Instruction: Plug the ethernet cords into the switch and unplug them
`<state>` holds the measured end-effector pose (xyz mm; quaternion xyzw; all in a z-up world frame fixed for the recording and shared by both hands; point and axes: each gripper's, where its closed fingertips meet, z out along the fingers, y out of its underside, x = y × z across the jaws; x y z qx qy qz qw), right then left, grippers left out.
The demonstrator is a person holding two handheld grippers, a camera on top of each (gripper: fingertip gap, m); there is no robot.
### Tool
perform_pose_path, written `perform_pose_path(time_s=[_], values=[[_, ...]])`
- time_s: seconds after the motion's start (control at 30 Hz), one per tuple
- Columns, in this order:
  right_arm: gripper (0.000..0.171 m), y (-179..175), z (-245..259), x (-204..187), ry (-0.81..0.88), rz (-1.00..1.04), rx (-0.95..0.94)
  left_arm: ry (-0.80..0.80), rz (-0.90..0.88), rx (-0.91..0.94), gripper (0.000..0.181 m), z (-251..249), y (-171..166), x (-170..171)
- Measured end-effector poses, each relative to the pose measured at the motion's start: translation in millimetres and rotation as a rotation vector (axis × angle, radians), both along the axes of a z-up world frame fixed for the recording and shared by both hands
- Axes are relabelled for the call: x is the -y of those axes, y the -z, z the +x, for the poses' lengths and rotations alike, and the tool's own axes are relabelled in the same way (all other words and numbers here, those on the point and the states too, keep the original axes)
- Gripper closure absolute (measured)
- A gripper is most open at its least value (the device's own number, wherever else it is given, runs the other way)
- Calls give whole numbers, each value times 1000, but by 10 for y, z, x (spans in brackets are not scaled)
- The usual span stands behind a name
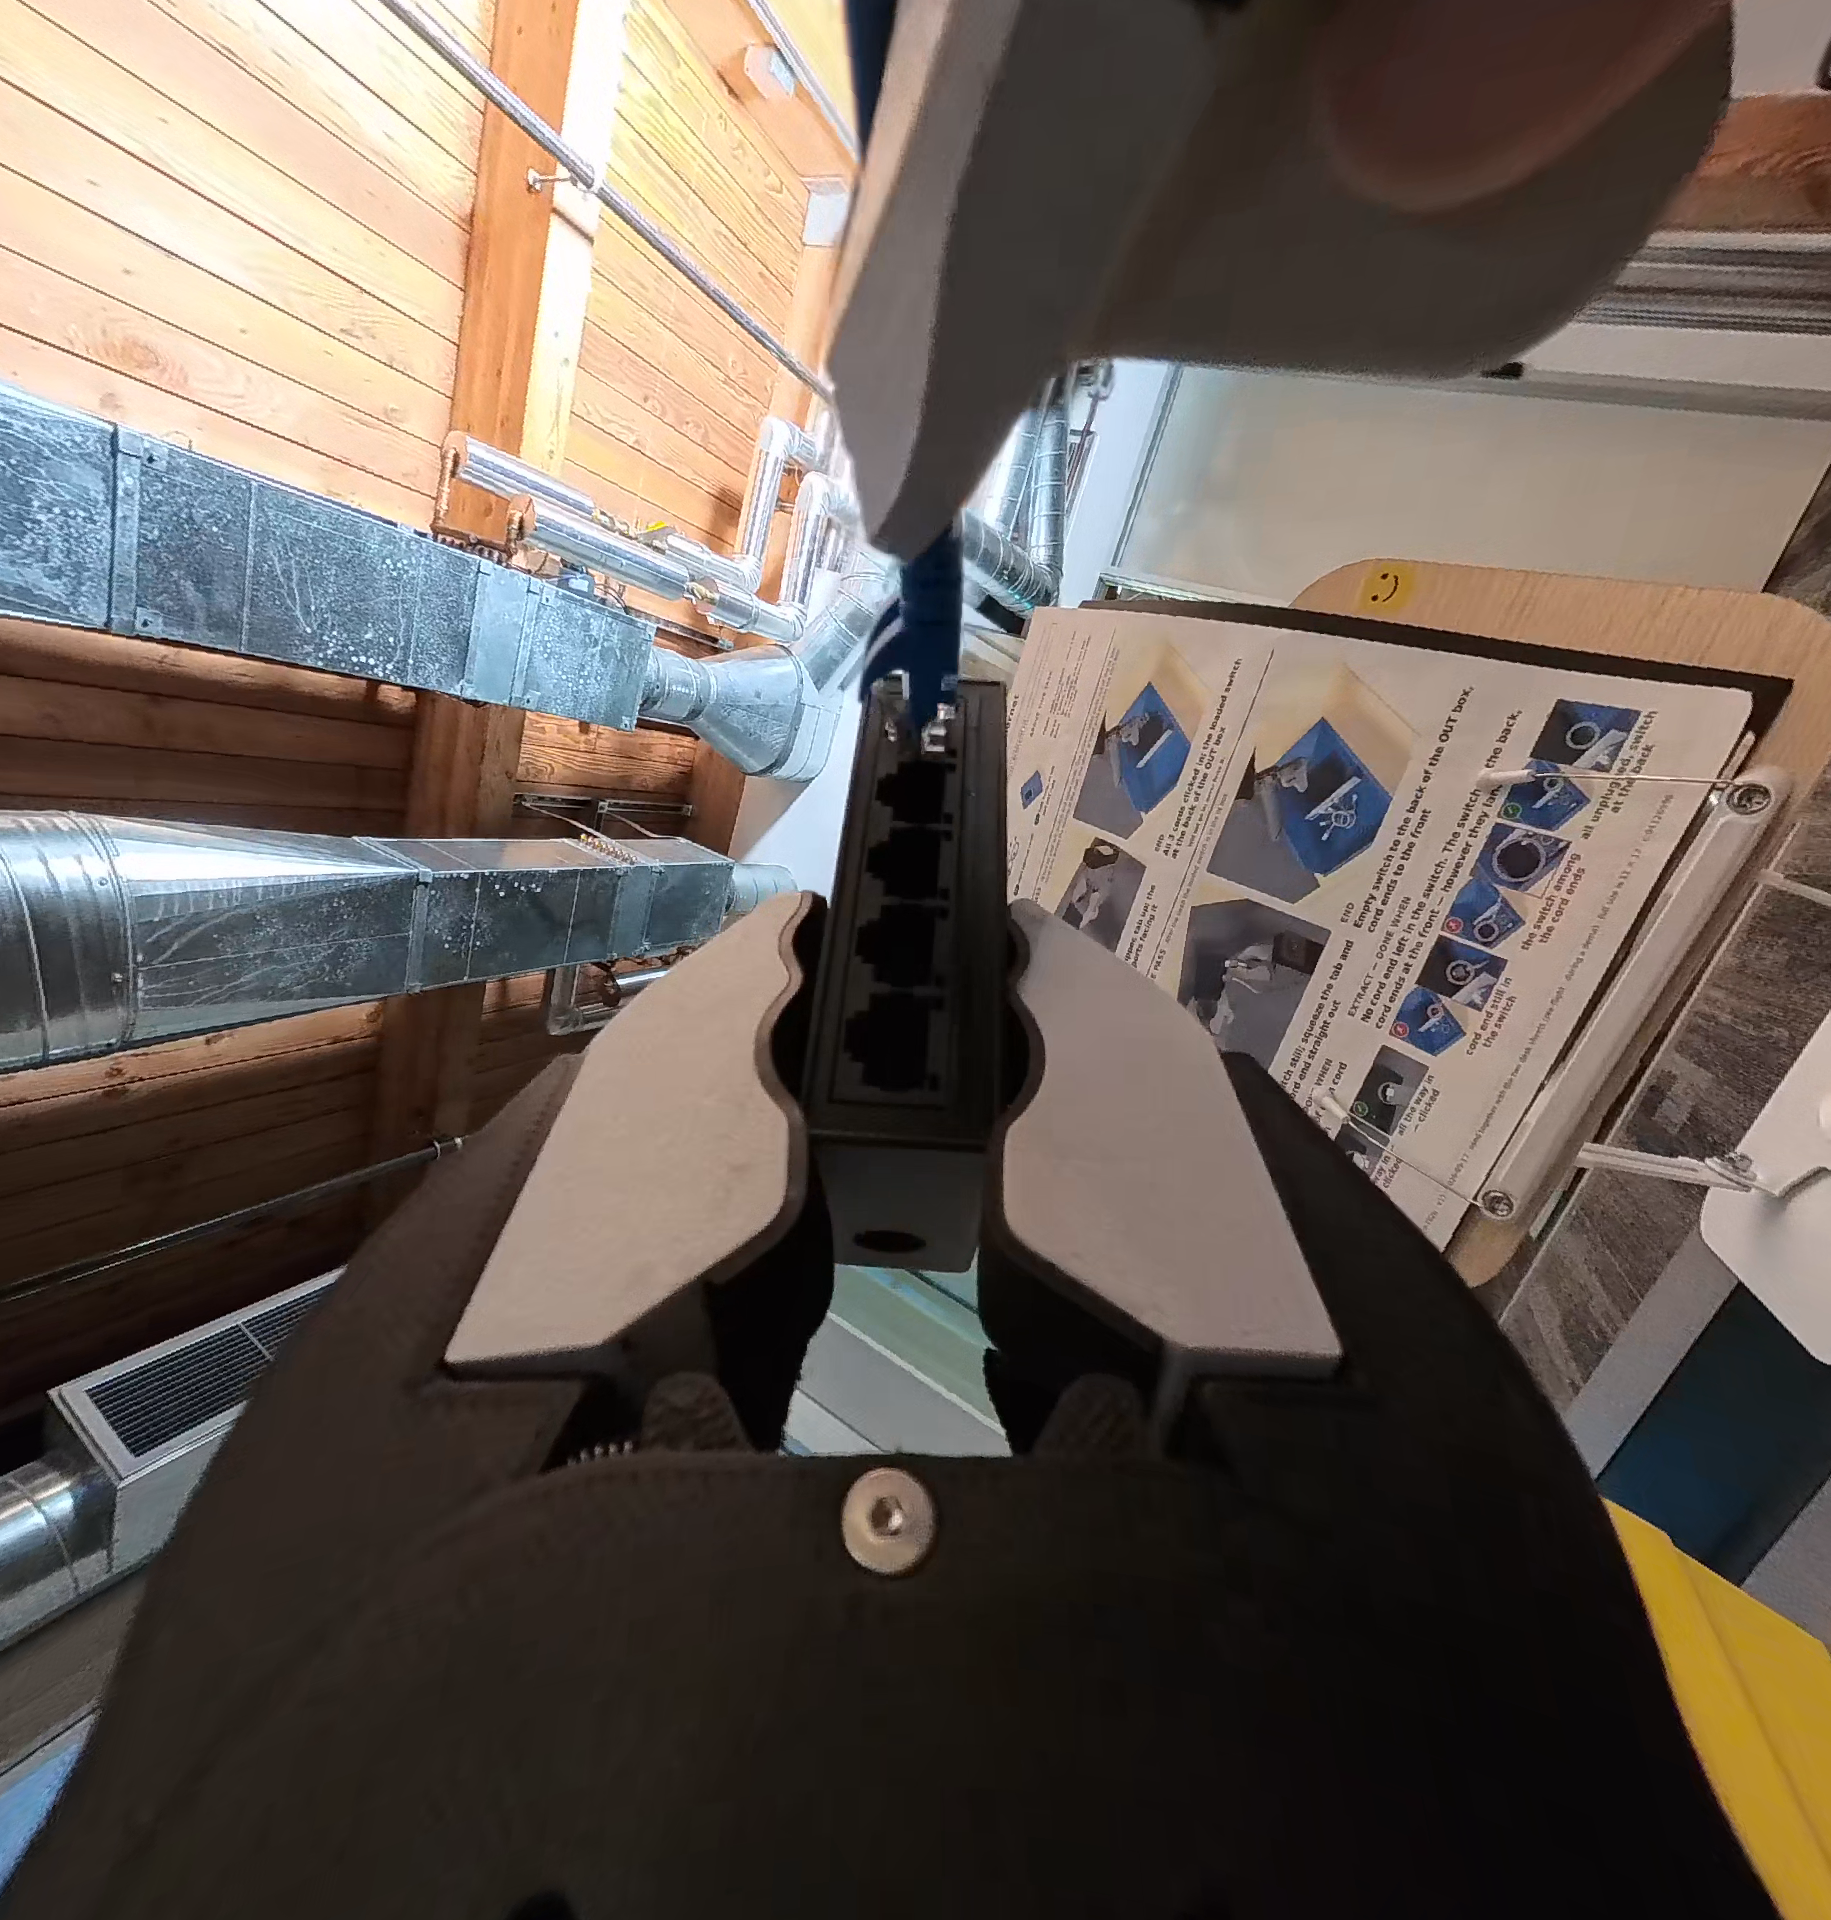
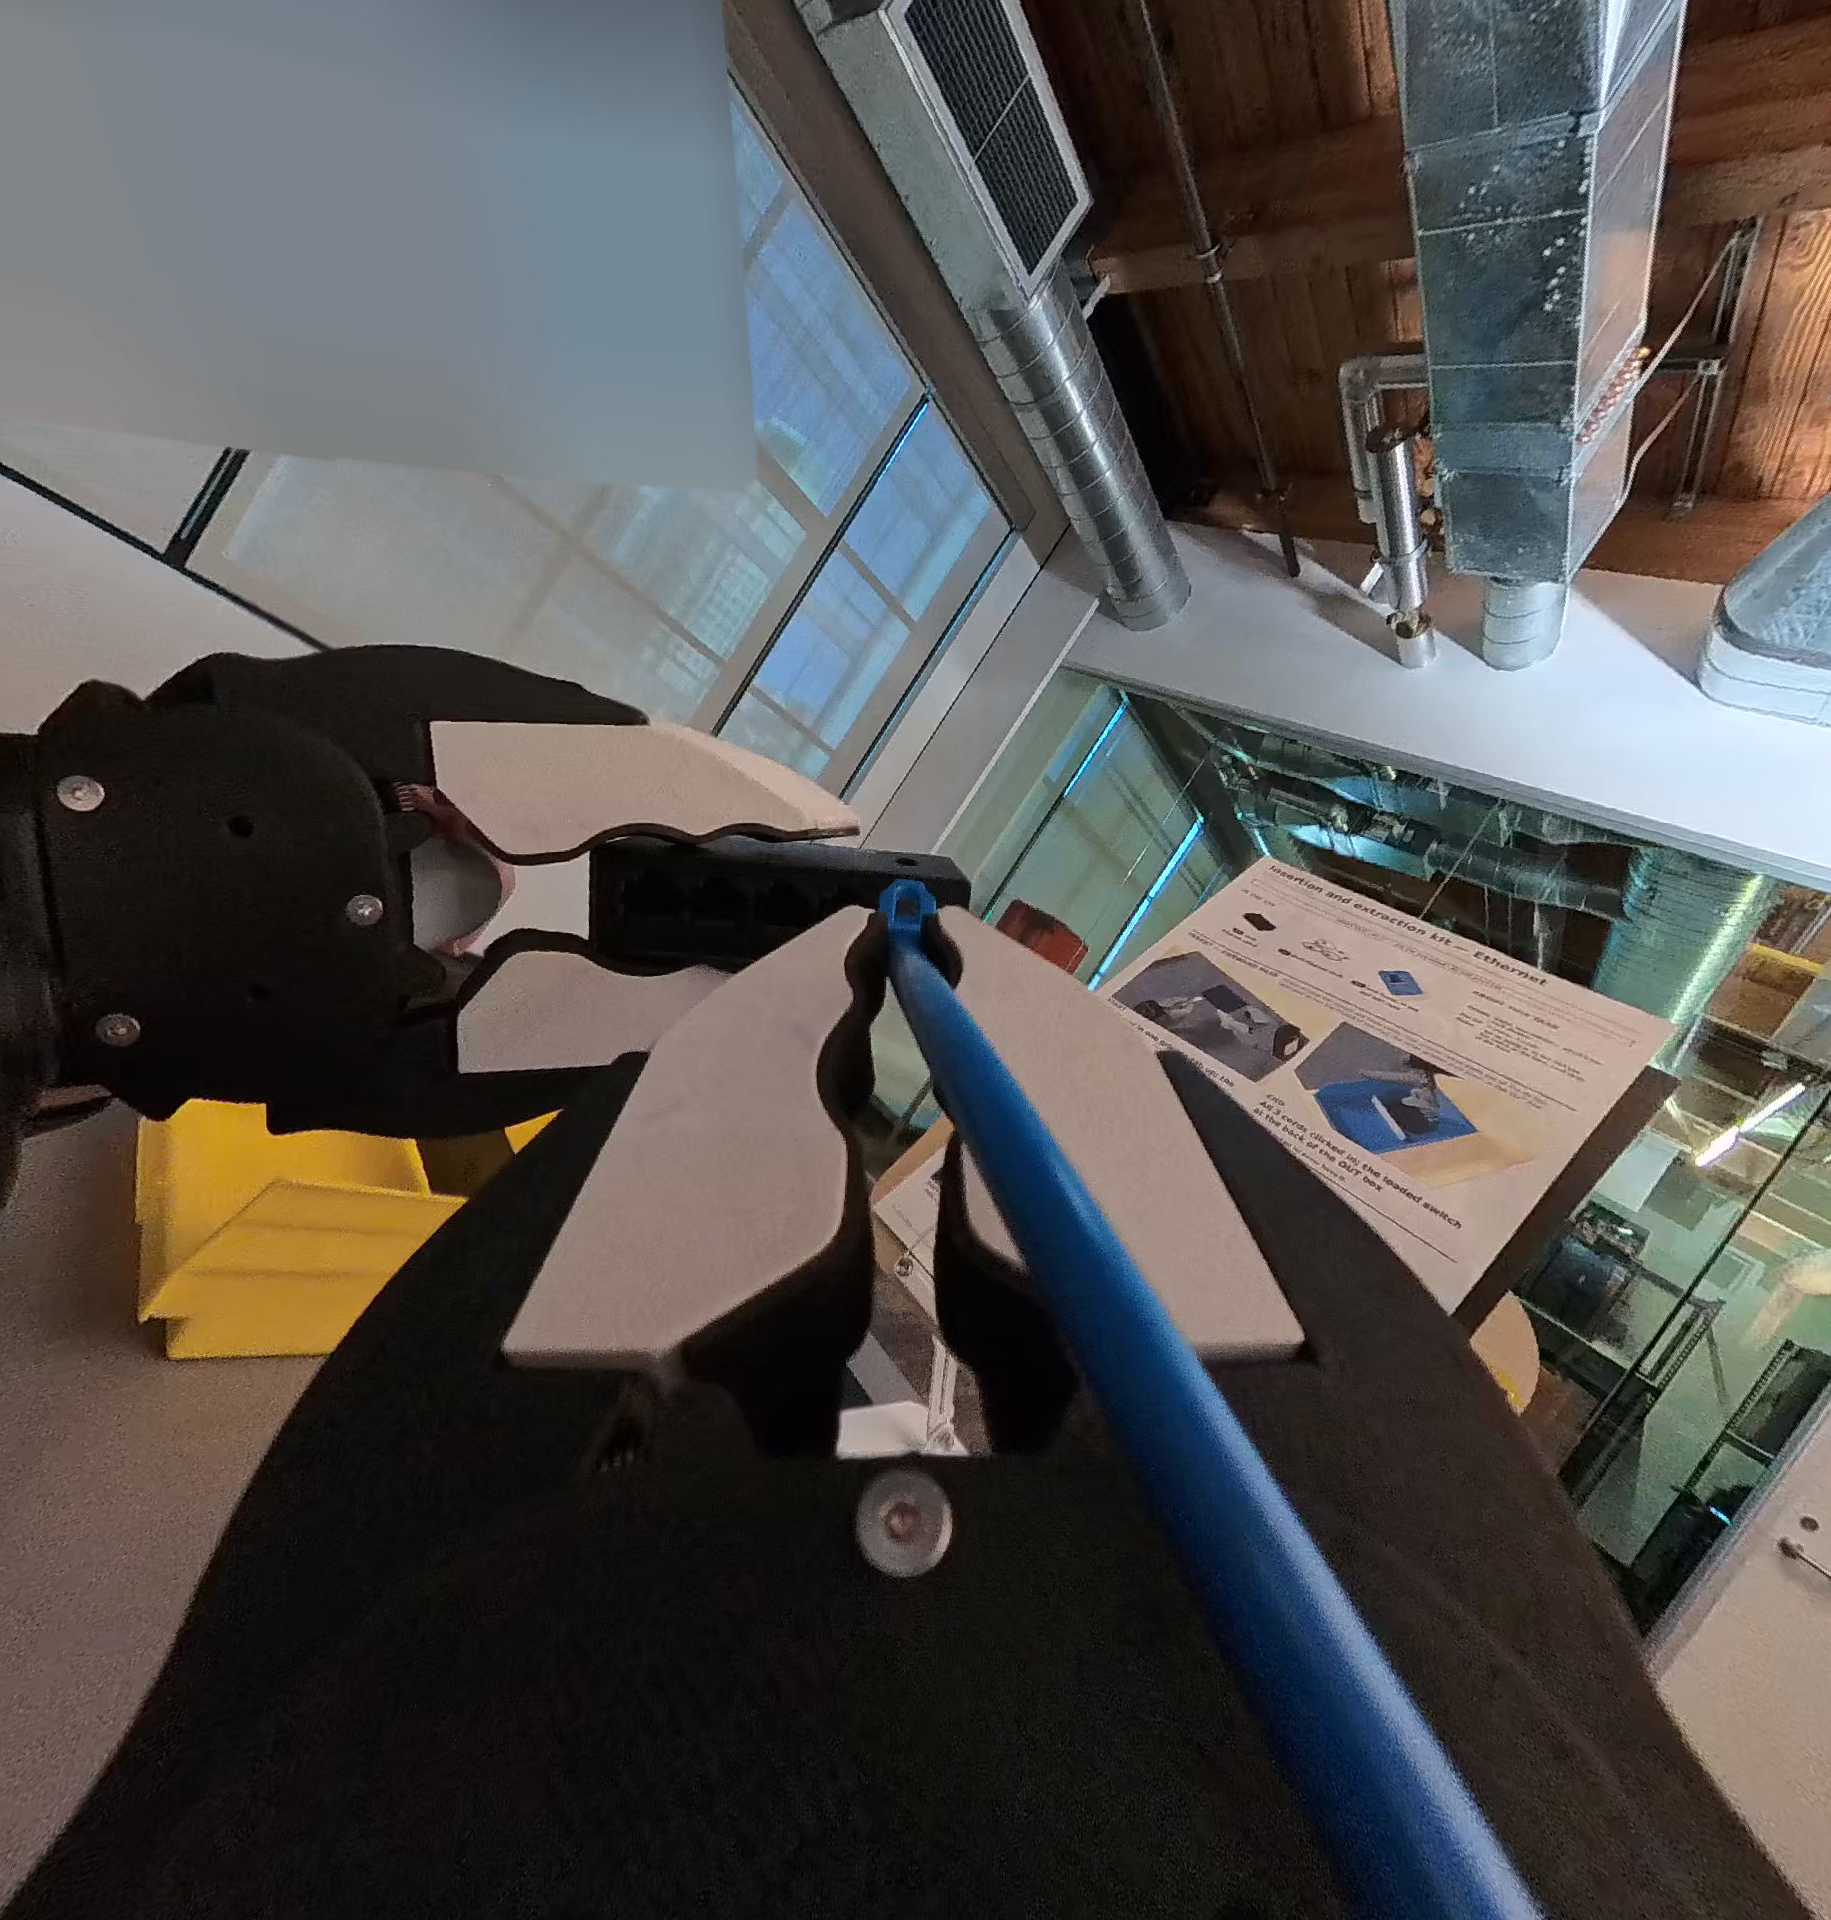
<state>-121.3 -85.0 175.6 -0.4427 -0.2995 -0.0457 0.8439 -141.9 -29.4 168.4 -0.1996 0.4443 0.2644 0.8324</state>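
Holding the small black plastic ethernet switch (image 1: 906,997) up in the air with my left gripper (image 1: 906,935), jaws clamped snug on its two long sides, row of ports facing the camera. Four ports nearest me look empty; at the far end there's one clear plug (image 1: 937,736) on a blue ethernet cord (image 1: 932,613) sitting right at the last port. Can't honestly tell if it's clicked home or just at the mouth. A second plug seems to sit beside it, but it's too small to call.

My right gripper (image 2: 895,940) comes in from the other side, closed on that same blue cord just behind the boot, tips nearly touching the switch's end. The rest of the cord runs back over the gripper body toward the camera.

So my guess: somewhere mid-task, one cord going in or coming out, the other ports unused.

Room-wise: a pale grey tabletop (image 2: 80,1455) with a yellow plastic bin (image 2: 267,1236) on it, a printed instruction sheet on a wooden stand (image 1: 1358,914), big windows (image 2: 838,582), wood-plank ceiling (image 1: 215,187) with shiny metal ducts (image 1: 267,561).
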Motion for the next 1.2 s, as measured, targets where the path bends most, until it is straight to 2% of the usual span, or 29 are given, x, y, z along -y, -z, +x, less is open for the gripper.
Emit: perform_pose_path(time_s=[0.27,0.5,0.7,0.77,0.87,0.93,1.07,1.13,1.2], values=[[165,-100,18,323,-68,282,-57,37,88,23,152,31,-149,313],[165,-421,196,794,-33,477,-62,154,168,7,152,278,-475,817],[165,-543,228,1045,36,574,-8,250,106,43,133,372,-587,1051],[165,-553,224,1073,59,588,15,274,70,43,122,399,-558,1089],[165,-553,222,1074,79,593,39,333,-69,74,95,360,-500,1087],[165,-540,209,1057,98,596,62,459,-228,110,83,263,-444,1103],[165,-521,165,1049,120,608,95,878,-754,259,70,86,-404,1040],[165,-508,130,1046,116,611,102,1022,-1026,294,66,140,-350,907],[165,-478,82,1017,112,602,116,1146,-1212,283,67,235,-285,838]])
